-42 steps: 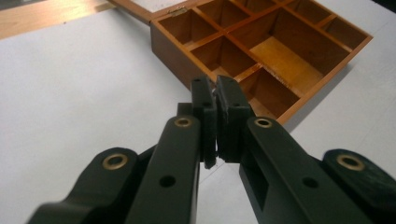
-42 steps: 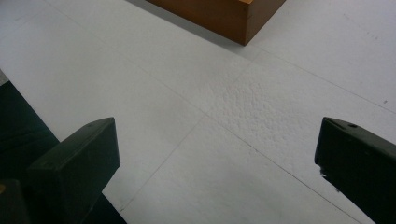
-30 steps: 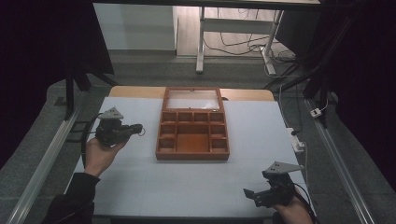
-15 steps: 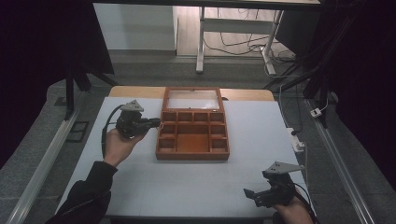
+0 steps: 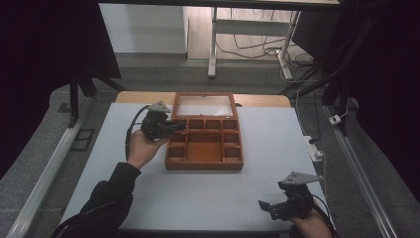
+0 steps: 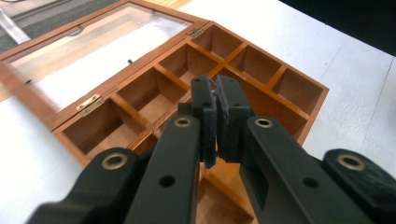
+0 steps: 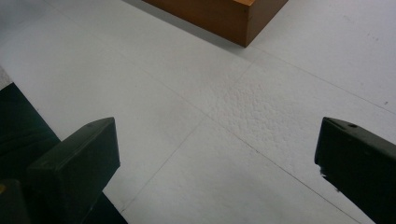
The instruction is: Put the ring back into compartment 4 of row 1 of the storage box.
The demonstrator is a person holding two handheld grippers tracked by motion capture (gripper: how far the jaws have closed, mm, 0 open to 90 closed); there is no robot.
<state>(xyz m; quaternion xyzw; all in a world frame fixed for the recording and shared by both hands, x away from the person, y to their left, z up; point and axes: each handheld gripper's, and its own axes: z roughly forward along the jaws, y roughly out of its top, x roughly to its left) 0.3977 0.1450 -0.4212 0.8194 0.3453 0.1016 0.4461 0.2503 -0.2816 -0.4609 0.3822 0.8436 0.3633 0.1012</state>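
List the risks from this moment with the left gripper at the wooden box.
The left gripper, jaws shut, hangs over the wooden box near its left compartments; dropping lower, it could knock a divider or shove the box. The glass lid lies open behind, so a push backward might strain its hinge.

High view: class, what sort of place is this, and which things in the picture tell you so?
Probably a lab or workshop set up for recording. A white-topped table stands framed by metal rails, loose cables lie on the floor behind, and a hand-held gripper reaches a wooden compartment box.
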